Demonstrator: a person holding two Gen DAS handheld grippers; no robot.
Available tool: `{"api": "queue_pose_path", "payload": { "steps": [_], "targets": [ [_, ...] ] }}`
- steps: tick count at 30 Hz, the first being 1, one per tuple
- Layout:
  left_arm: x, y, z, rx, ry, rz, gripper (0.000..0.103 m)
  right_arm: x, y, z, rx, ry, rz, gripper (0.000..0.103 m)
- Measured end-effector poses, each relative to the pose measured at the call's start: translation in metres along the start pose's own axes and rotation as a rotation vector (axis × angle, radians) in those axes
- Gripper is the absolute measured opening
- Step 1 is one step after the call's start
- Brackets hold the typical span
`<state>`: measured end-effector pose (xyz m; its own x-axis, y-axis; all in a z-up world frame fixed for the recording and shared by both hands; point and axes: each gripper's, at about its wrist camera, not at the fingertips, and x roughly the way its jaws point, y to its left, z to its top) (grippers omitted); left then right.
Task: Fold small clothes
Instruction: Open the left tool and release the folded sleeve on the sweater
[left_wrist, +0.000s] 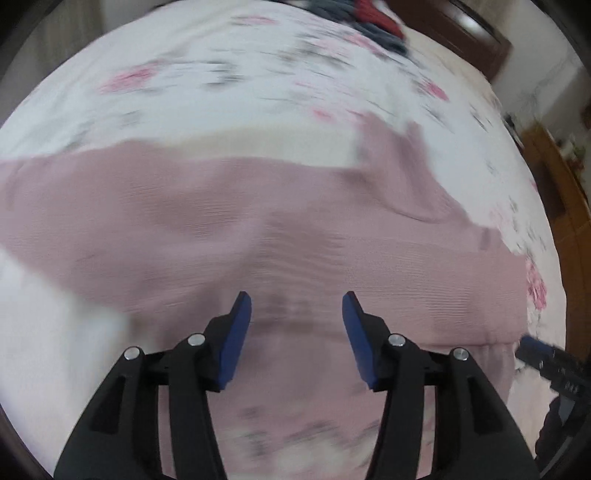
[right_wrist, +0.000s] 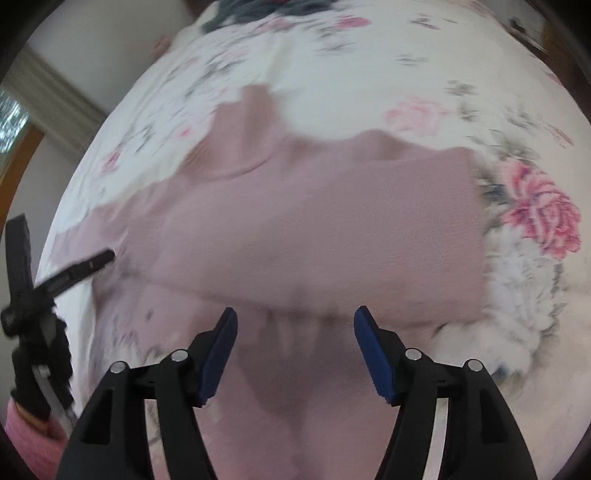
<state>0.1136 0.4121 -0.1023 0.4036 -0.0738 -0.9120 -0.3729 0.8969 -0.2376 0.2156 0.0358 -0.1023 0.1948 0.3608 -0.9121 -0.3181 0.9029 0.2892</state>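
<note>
Fold step in hand: pink garment (left_wrist: 258, 221) spread flat mid-bed (left_wrist: 184, 74). Left tongs (left_wrist: 296, 325) and right tongs (right_wrist: 295, 332) spread, empty. Next, probably: pinch near hem, lift toward far edge.

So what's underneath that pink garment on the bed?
The pink garment lies on a floral bedsheet, whose flowers show around its edges. Whatever sits directly beneath the cloth is covered.
</note>
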Motion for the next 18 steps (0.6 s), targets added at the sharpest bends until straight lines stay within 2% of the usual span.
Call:
{"api": "queue_pose_path", "payload": {
  "steps": [2, 5, 9, 13, 18],
  "targets": [
    [-0.008, 0.042, 0.003, -0.065, -0.011, 0.053, 0.052, 0.013, 0.018, -0.008, -0.024, 0.043, 0.041, 0.066],
    [-0.023, 0.116, -0.001, -0.182, -0.030, 0.144, 0.052, 0.030, 0.035, -0.017, -0.054, 0.075, 0.033, 0.066],
    [-0.039, 0.200, -0.005, -0.372, -0.060, 0.176, 0.052, 0.058, 0.046, -0.026, -0.049, 0.126, 0.033, 0.066],
    [-0.044, 0.256, 0.005, -0.496, -0.111, 0.151, 0.052, 0.067, 0.051, -0.029, -0.069, 0.126, 0.000, 0.071],
    [-0.042, 0.293, 0.028, -0.596, -0.170, 0.098, 0.052, 0.073, 0.045, -0.027, -0.054, 0.129, 0.006, 0.072]
  ]
}}
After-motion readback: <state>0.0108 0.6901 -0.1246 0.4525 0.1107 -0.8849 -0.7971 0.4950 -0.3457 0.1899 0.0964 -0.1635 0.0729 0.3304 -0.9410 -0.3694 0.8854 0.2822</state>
